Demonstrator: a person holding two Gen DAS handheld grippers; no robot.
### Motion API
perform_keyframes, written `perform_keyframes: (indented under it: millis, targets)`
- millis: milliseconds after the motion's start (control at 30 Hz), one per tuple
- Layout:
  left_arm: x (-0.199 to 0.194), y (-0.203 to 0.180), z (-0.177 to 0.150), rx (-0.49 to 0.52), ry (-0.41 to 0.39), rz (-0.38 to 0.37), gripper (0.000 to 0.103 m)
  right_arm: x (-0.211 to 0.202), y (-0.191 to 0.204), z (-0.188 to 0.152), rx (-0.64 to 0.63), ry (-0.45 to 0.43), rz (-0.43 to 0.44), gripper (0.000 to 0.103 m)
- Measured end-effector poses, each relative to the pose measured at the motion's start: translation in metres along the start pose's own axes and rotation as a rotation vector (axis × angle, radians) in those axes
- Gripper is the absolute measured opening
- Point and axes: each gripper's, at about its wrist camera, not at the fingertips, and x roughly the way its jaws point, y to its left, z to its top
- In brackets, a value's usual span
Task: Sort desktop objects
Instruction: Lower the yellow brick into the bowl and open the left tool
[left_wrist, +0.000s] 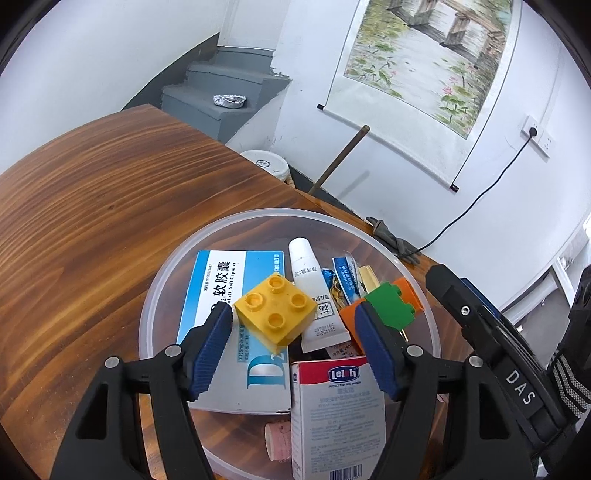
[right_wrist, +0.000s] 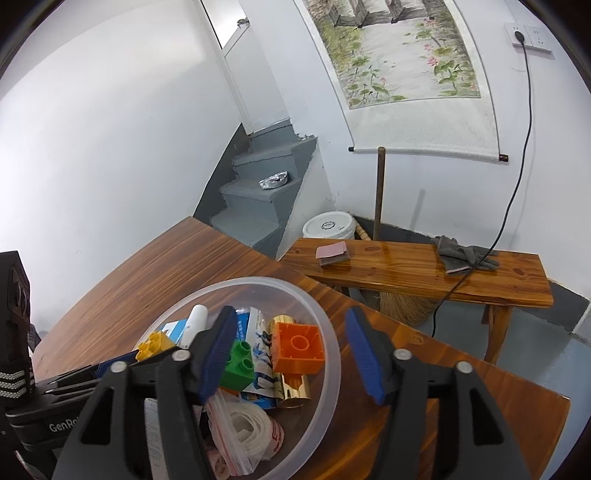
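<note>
A clear plastic bowl (left_wrist: 162, 269) on the wooden table (left_wrist: 92, 221) holds several sorted items. A yellow brick (left_wrist: 275, 314) rests tilted on a blue-and-white medicine box (left_wrist: 218, 280), and my left gripper (left_wrist: 293, 314) stands open over the bowl with the brick between its blue pads, untouched. Beside it lie a white tube (left_wrist: 314, 291), a green brick (left_wrist: 389, 304) and an orange brick (left_wrist: 406, 291). In the right wrist view my right gripper (right_wrist: 290, 317) is open above the bowl (right_wrist: 328, 332), over the orange brick (right_wrist: 297, 349) and beside the green brick (right_wrist: 240, 365).
A red-and-white carton (left_wrist: 338, 410) stands at the bowl's near side, and a bagged white roll (right_wrist: 247, 424) lies in it. Beyond the table's far edge a wooden bench (right_wrist: 406, 269) carries a grey glove (right_wrist: 461, 256) and a pink pad (right_wrist: 332, 253). A white bucket (right_wrist: 328, 225) stands on the floor.
</note>
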Motion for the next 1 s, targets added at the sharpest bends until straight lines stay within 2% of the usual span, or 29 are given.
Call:
perform_keyframes:
  millis: [500,1000]
  targets:
    - [-0.011,-0.003,0.004,-0.020,-0.039,0.001,0.072,0.001,0.002,0.000,-0.011,-0.004,-0.016,0.077]
    - [-0.021,-0.007,0.002,0.036,-0.100,0.104,0.072,0.004,0.007,-0.003,-0.034,0.006,-0.028,0.079]
